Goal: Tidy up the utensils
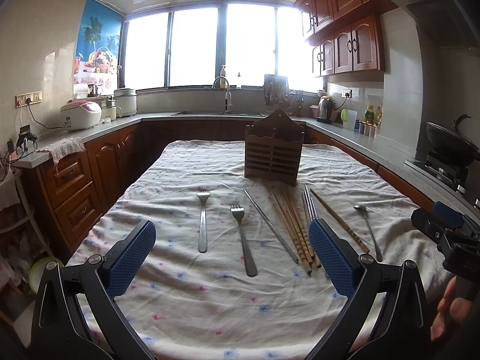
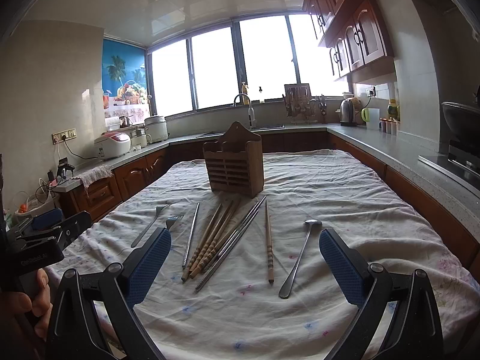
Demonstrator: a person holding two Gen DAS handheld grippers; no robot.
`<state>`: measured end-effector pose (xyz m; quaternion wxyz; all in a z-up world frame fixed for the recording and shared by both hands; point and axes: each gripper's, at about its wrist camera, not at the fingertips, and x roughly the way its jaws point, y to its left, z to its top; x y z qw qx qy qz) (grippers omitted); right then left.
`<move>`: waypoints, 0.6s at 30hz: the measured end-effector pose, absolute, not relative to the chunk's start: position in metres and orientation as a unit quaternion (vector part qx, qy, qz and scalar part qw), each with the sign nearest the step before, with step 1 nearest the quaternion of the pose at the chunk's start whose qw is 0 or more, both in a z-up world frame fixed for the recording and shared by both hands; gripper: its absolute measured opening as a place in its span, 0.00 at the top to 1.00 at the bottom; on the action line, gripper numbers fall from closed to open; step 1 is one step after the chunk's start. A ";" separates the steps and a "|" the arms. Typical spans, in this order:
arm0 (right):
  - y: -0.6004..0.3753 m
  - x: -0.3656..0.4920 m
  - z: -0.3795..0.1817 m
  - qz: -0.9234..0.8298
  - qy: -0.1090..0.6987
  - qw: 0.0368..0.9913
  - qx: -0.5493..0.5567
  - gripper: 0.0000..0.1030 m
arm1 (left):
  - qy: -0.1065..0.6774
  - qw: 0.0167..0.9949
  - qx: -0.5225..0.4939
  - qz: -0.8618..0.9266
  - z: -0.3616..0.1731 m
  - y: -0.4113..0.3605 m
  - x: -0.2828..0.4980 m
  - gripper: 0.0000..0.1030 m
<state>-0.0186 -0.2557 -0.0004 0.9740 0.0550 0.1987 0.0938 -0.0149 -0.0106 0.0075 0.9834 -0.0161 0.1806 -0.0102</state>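
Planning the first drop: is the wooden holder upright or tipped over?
Upright. The holder stands on its base on the cloth, slatted front facing the cameras, top openings upward. Whether anything is inside cannot be told.

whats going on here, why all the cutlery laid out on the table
A person holds a gripper in each hand over a cloth-covered table, about to sort utensils. Both the left gripper and the right gripper are open and hold nothing. Two forks, a bundle of wooden chopsticks, metal chopsticks, one lone wooden chopstick and a spoon lie loose on the cloth. The wooden utensil holder stands behind them; nothing shows above its rim.
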 end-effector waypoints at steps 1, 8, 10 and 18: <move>-0.256 -0.019 0.000 0.094 0.198 0.974 0.055 0.03 | 0.180 0.983 -0.016 -0.011 0.008 -0.010 -0.015 0.00; -0.254 -0.019 0.001 0.095 0.196 0.974 0.056 0.03 | 0.180 0.983 -0.016 -0.011 0.007 -0.011 -0.015 0.00; -0.254 -0.020 0.001 0.095 0.196 0.974 0.056 0.03 | 0.180 0.983 -0.016 -0.011 0.008 -0.011 -0.014 0.00; -0.254 -0.019 0.001 0.095 0.196 0.974 0.056 0.02 | 0.180 0.983 -0.016 -0.011 0.007 -0.011 -0.015 0.00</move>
